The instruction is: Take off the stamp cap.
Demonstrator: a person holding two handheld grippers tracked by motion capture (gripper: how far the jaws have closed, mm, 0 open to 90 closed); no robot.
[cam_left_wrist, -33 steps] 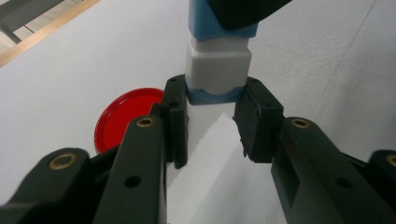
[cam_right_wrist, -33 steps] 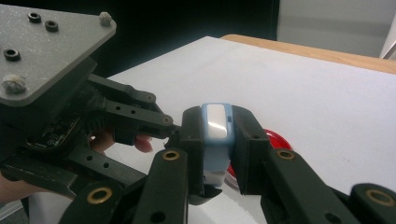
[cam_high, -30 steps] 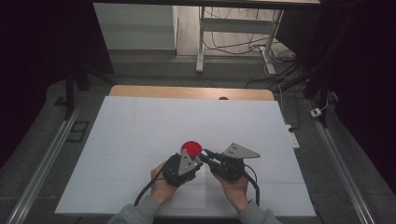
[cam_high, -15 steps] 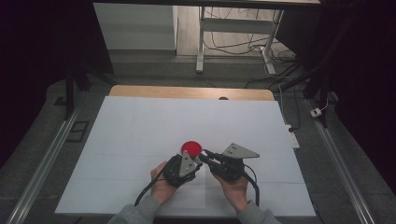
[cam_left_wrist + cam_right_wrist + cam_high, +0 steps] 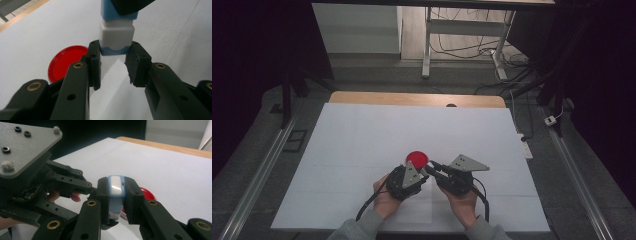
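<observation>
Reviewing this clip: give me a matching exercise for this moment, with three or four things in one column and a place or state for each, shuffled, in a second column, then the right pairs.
Things:
1. red lid
2. blue and white block
3. left gripper
4. right gripper

Places or states:
A. clamps the block from both sides, its fingers closed on it
B. lies flat on the white table
C. held between both grippers above the table
D. grips the block's lower blue end

Pairs: 1-B, 2-C, 3-D, 4-A
</observation>
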